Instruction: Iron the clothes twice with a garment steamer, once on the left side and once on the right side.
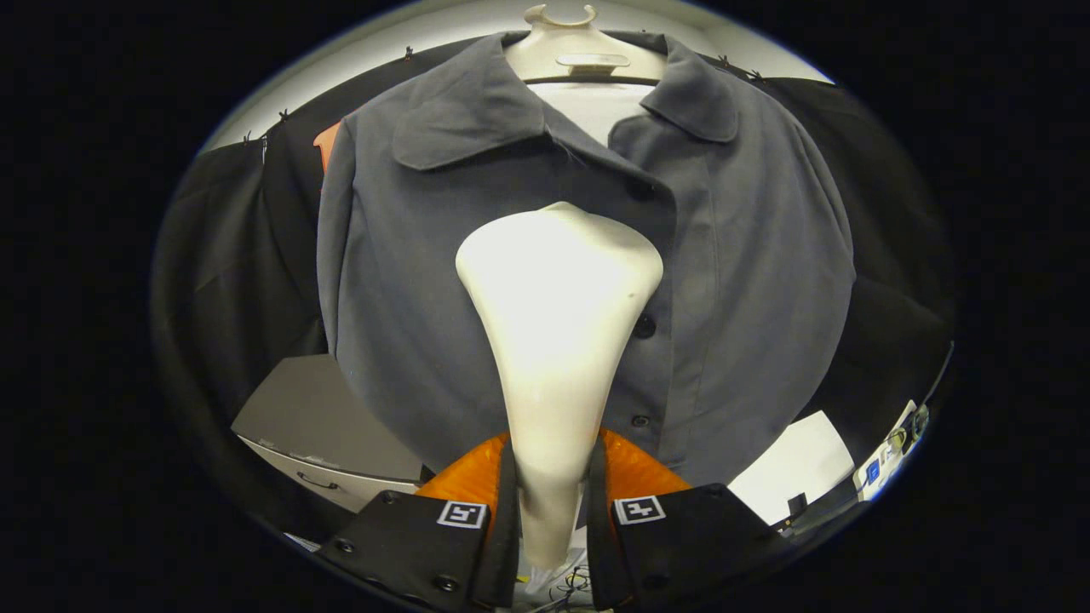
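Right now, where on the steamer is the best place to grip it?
On its narrow handle, where the gripper is already shut on the steamer, coming from behind. The body flares into a wide head against the shirt, too broad for the fingers.

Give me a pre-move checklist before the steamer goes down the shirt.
1. Steamer held between both fingers of the claw: ok.
2. Steamer head up against the shirt, near the button strip: ok.
3. Shirt hanging on its hanger: ok.
4. Shirt front buttoned: ok.
5. Steam coming out: cannot tell.
6. Which side is already done: cannot tell.
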A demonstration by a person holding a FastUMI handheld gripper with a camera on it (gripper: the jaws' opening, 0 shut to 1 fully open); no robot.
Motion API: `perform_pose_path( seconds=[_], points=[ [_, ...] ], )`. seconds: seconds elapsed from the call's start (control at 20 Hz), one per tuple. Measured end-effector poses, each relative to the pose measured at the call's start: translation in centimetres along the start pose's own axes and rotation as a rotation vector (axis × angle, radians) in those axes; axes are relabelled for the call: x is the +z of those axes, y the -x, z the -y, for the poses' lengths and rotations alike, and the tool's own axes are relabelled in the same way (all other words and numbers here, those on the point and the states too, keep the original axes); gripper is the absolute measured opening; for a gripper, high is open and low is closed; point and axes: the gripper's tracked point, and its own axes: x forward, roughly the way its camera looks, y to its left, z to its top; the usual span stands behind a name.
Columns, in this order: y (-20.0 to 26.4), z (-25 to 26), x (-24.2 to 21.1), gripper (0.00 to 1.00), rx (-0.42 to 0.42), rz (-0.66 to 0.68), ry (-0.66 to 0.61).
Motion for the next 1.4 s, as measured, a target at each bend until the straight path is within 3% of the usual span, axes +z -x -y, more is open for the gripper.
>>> perform_pose_path(
  seconds=[1.4],
  points=[
    [-5.2,0.1,-14.2,0.41,-0.002,-0.249,-0.004]
  ],
)
